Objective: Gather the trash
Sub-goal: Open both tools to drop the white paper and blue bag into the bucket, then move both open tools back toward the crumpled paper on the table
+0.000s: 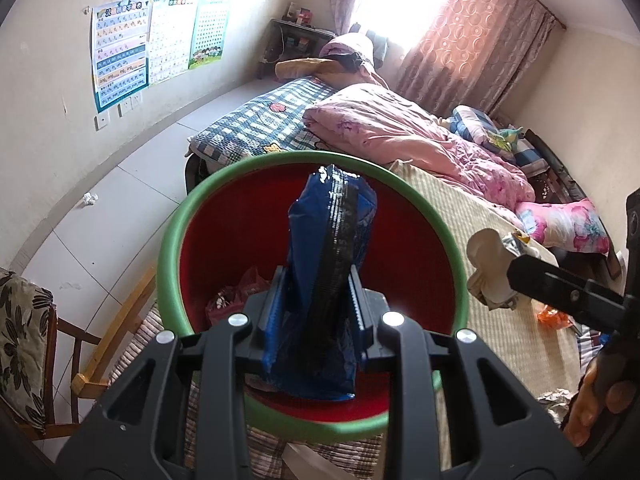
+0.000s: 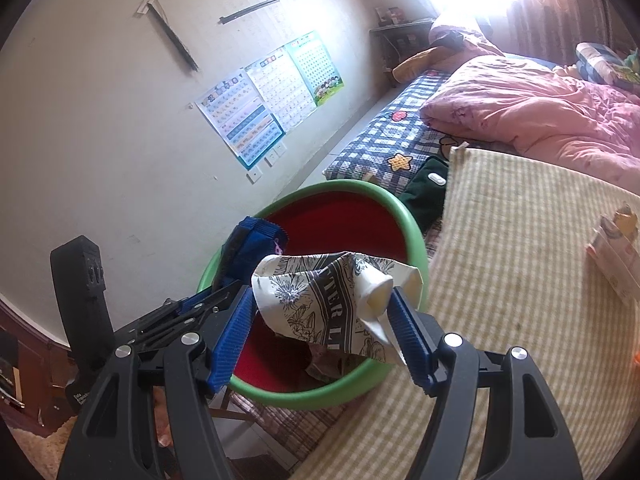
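Note:
A green-rimmed bin with a red inside (image 1: 176, 236) stands against the bed; it also shows in the right wrist view (image 2: 416, 240). My left gripper (image 1: 316, 296) is shut on a blue snack wrapper (image 1: 328, 264) and holds it over the bin. My right gripper (image 2: 324, 320) is shut on a crumpled white printed paper wrapper (image 2: 320, 292), held just above the bin's near rim. That paper also shows in the left wrist view (image 1: 490, 264), to the right of the bin. Some reddish trash (image 1: 236, 294) lies inside the bin.
A striped beige mat (image 2: 516, 264) covers the bed beside the bin. A small box (image 2: 616, 256) lies on it at right. An orange wrapper (image 1: 554, 316) and crumpled paper (image 1: 558, 398) lie on the mat. A white scrap (image 1: 90, 199) is on the floor. A wooden chair (image 1: 40, 344) stands at left.

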Demonstrator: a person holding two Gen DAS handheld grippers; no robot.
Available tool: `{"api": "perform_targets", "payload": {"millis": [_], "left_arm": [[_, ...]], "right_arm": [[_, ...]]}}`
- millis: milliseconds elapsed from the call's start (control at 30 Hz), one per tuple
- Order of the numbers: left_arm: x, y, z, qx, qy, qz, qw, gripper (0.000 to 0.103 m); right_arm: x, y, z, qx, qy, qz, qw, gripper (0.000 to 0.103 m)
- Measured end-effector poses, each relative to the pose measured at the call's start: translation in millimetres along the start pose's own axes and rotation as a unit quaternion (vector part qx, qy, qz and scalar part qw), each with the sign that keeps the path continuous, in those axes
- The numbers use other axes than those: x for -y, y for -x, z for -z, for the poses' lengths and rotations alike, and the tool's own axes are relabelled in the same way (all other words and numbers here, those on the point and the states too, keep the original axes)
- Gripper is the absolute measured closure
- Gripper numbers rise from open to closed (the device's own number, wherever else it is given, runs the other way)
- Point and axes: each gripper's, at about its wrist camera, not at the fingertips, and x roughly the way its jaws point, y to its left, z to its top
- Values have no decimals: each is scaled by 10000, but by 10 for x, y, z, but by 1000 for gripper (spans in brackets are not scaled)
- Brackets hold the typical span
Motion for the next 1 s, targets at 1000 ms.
{"api": "perform_targets", "payload": {"millis": [1000], "left_arm": [[-188, -86, -9, 13, 282, -106, 9995, 41]], "right_arm": [[-138, -150, -192, 63, 43, -127, 9999, 24]]}}
